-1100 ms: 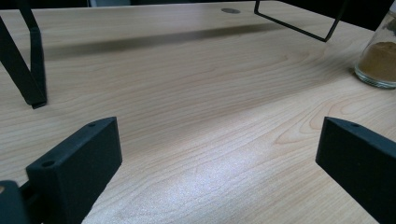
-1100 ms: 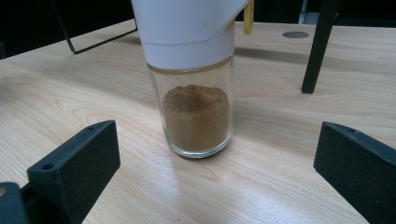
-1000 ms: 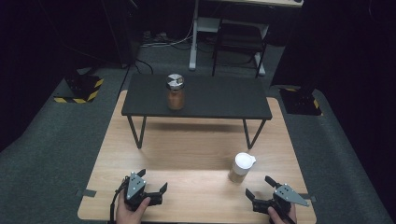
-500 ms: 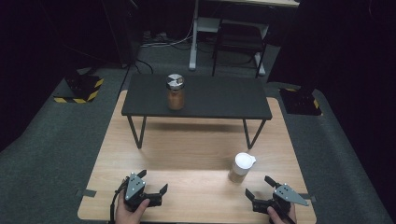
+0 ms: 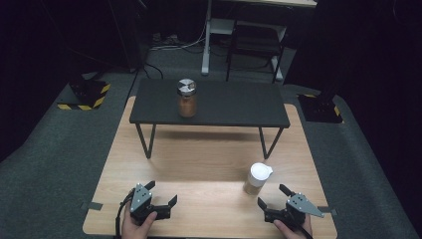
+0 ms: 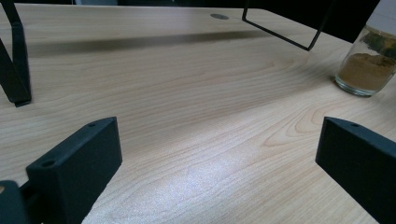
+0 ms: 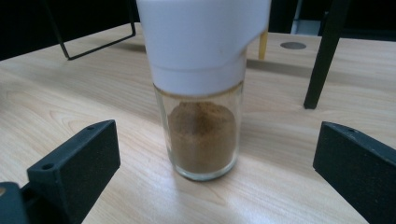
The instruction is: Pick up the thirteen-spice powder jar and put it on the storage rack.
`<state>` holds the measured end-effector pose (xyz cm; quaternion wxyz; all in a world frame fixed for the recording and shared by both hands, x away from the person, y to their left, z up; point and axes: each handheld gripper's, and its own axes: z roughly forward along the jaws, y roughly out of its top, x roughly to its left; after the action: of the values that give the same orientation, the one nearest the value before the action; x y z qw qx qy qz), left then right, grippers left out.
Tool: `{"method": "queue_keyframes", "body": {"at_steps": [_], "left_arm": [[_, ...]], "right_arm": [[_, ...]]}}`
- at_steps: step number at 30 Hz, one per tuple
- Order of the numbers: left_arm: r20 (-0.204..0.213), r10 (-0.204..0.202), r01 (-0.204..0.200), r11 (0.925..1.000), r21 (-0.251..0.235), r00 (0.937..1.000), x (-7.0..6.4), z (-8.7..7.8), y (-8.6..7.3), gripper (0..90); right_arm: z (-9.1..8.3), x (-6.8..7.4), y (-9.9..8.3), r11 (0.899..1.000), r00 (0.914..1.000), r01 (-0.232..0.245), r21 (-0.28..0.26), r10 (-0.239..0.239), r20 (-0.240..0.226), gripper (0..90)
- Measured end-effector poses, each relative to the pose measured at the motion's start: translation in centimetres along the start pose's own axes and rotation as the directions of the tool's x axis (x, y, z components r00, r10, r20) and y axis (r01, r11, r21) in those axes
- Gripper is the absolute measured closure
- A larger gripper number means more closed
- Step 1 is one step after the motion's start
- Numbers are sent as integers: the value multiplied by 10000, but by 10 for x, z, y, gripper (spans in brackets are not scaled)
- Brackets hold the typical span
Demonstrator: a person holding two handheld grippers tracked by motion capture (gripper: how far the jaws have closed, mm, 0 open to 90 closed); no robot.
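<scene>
Jar with a white cap stands on the wooden table, just ahead of the right gripper, whose jaws are spread wide. The left gripper rests near the front edge, spread and empty. Another jar sits on the black shelf.

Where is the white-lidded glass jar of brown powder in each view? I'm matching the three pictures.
High view: the white-lidded glass jar of brown powder stands lower right on the wooden table, just ahead of the right gripper.
Left gripper view: upper right edge, lid cropped.
Right gripper view: centre, ahead of the open jaws.
Shared landmark: the black metal shelf leg.
</scene>
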<state>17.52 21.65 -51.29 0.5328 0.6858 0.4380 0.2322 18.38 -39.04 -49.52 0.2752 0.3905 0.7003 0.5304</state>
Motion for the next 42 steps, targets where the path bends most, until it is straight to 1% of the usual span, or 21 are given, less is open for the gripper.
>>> {"method": "queue_keyframes", "body": {"at_steps": [4, 8, 12, 16, 23, 31, 32, 35, 38, 40, 42], "left_arm": [[68, 151, -151, 9999, 30, 9999, 0, 1, 1, 6], [107, 282, -284, 9995, 106, 9995, -1, 2, 2, 6], [109, 293, -294, 9995, 90, 9995, -1, 1, 2, 6], [137, 432, -433, 9990, 76, 9990, -1, 1, 1, 6], [135, 473, -473, 9989, 33, 9988, -2, 1, 1, 6], [169, 447, -448, 9990, 53, 9989, -2, 0, 1, 6], [177, 471, -472, 9989, 69, 9987, -2, 0, 1, 6], [233, 522, -524, 9986, 67, 9984, -1, 1, 1, 6], [260, 530, -532, 9986, 73, 9983, -1, 1, 1, 6], [271, 517, -519, 9986, 87, 9983, -1, 1, 1, 6], [273, 520, -523, 9986, 119, 9983, 0, 1, 2, 6]], "right_arm": [[2, 1, 4, 10000, 10000, -60, 23, 61, -11, 7], [6, 3, 9, 9999, 10000, 1, 158, -2, 73, 13], [13, 6, 16, 9996, 9998, 46, 265, -51, 178, 31], [21, 9, 20, 9992, 9996, 179, 349, -187, 217, 44], [37, 15, 22, 9987, 9996, 91, 508, -103, 248, 60], [47, 23, 19, 9996, 9993, -45, 292, 35, 363, 130], [49, 27, 16, 9998, 9987, -61, 169, 53, 505, 174], [50, 32, 14, 10000, 9974, -97, -16, 98, 720, 218], [50, 31, 11, 9994, 9961, -297, -182, 311, 826, 277], [51, 29, 10, 9985, 9958, -479, -249, 497, 769, 282], [51, 30, 10, 9987, 9958, -434, -280, 455, 798, 284]]}}
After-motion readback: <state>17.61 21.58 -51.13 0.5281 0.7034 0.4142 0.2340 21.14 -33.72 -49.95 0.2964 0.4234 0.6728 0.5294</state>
